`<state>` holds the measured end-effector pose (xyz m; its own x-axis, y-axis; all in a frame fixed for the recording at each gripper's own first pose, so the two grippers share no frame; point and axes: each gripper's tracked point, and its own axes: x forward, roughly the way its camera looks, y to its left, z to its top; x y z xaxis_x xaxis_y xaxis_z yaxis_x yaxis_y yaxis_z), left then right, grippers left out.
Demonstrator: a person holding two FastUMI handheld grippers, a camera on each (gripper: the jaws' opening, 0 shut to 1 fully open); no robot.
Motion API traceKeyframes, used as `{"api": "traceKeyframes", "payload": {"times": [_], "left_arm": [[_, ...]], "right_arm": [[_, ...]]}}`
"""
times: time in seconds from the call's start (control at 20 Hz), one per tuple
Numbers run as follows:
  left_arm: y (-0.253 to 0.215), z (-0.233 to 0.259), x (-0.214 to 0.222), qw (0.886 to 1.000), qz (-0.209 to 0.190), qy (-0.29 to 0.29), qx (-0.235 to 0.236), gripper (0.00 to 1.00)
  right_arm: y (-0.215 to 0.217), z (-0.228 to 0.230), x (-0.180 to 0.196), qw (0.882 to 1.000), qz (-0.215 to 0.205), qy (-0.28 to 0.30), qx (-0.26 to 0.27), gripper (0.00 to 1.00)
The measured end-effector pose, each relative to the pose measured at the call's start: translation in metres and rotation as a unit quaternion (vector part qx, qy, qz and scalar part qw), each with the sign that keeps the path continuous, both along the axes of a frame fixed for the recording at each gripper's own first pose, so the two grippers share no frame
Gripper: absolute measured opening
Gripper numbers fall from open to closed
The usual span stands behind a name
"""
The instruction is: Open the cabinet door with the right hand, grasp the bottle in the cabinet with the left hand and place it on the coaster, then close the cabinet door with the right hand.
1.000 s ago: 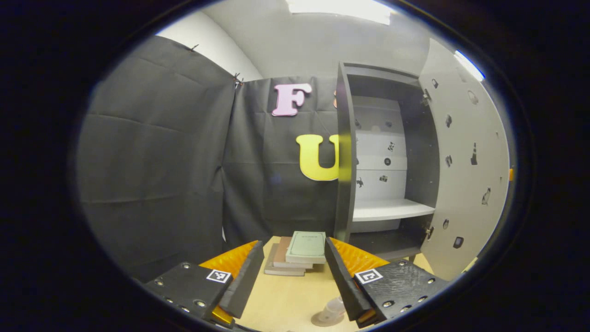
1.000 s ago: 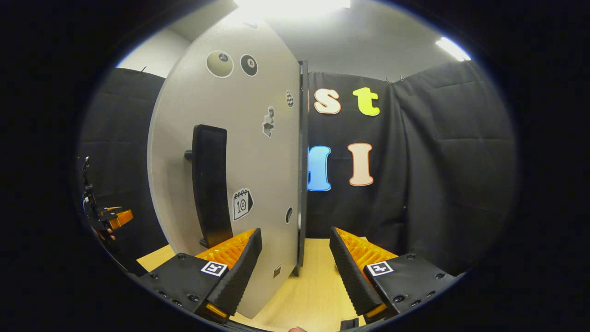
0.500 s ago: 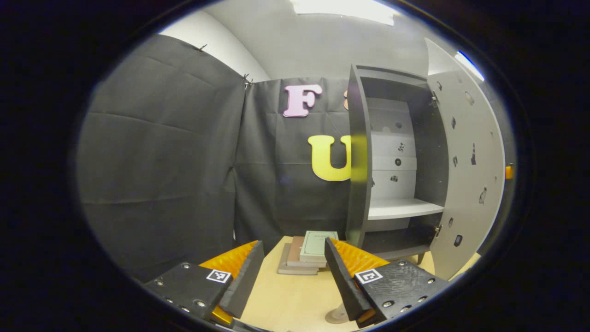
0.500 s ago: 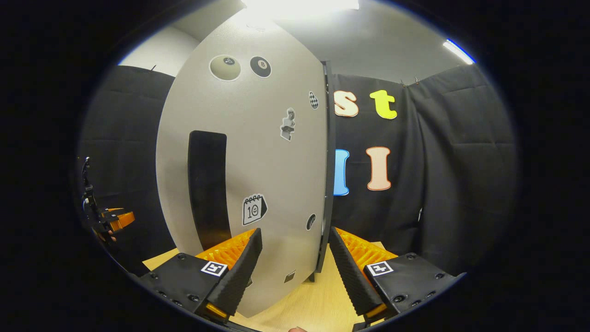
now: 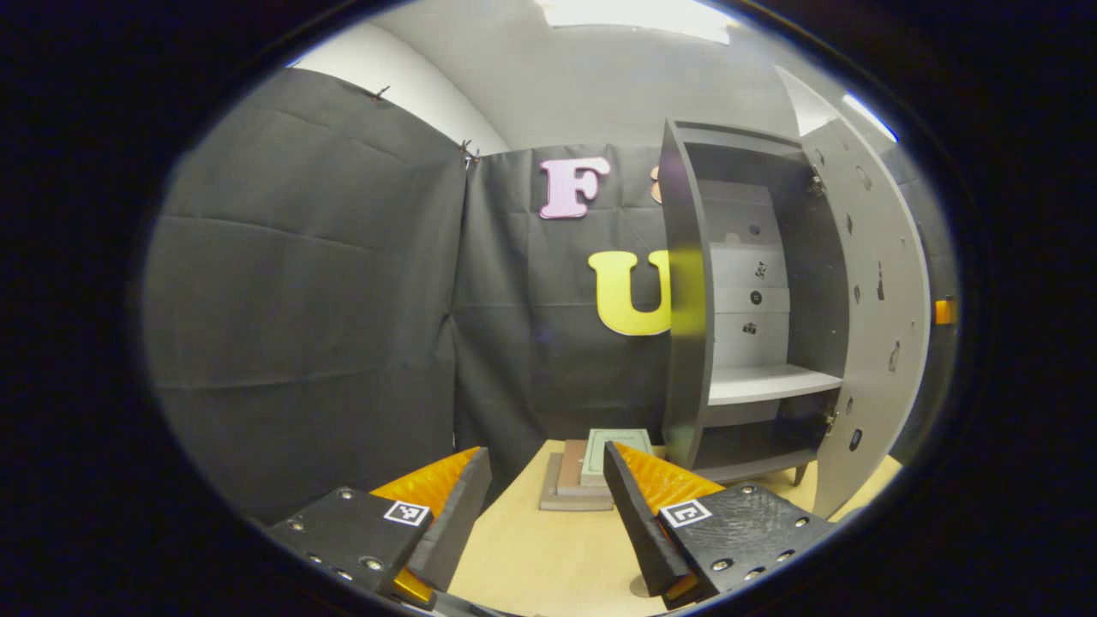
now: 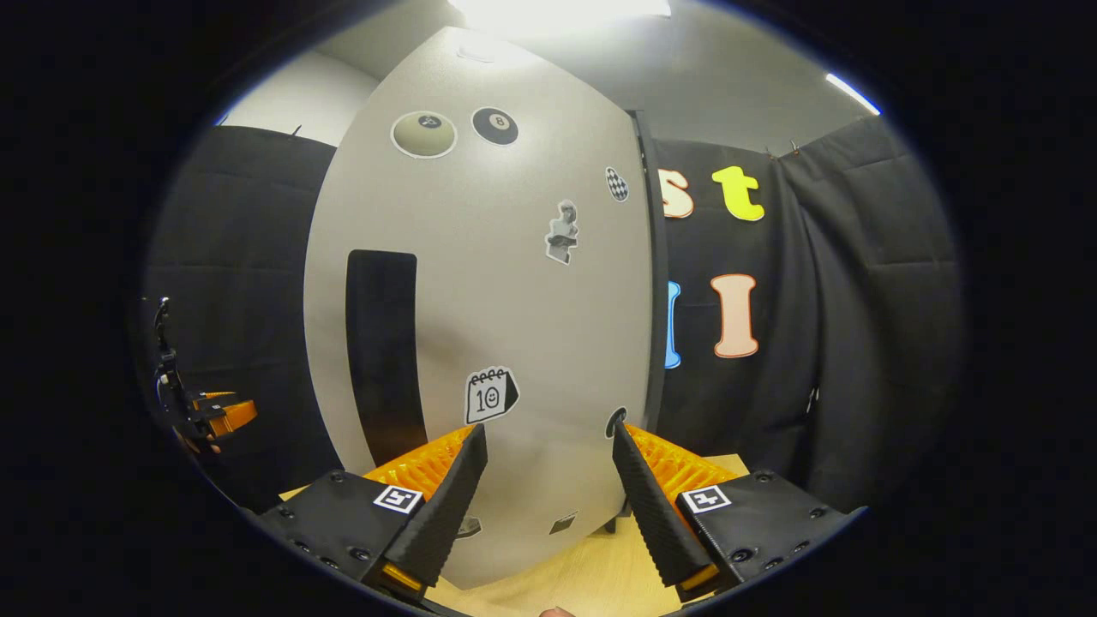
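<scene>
Cabinet (image 5: pixel 686 360): dark grey carcass, pale shelf (image 5: pixel 767 383). Cabinet door (image 6: pixel 514 326): light grey with small black-and-white stickers (a checkered one near the top edge); handle (image 6: pixel 381 351) black. Table (image 5: pixel 548 557): light wood grain. Stacked books (image 5: pixel 591 476): pale green over brown.

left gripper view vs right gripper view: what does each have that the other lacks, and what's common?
Left gripper view: cabinet interior, its white shelf, a stack of books. Right gripper view: the cabinet door from outside, with black handle and stickers, plus the left gripper far left. Common: the open cabinet door and the wooden table.
</scene>
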<state>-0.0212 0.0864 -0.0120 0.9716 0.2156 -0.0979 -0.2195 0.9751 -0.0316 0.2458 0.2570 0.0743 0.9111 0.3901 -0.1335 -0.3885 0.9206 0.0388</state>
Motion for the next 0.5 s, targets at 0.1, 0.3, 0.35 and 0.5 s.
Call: {"api": "traceKeyframes", "payload": {"times": [0.1,0.3,0.35,0.5], "left_arm": [[0.001,0.000,-0.002,1.000,0.006,0.002,0.001,0.82],[0.004,-0.002,-0.006,1.000,0.024,0.010,0.005,0.80],[0.005,-0.002,-0.007,0.999,0.029,0.011,0.005,0.80],[0.008,-0.003,-0.010,0.999,0.047,0.014,0.003,0.80]], "right_arm": [[0.010,0.001,0.005,1.000,0.010,-0.001,0.001,0.94],[0.034,0.007,0.018,0.999,0.032,-0.007,0.009,0.94],[0.040,0.007,0.022,0.999,0.038,-0.008,0.010,0.94],[0.063,0.008,0.029,0.998,0.057,-0.010,0.017,0.94]]}}
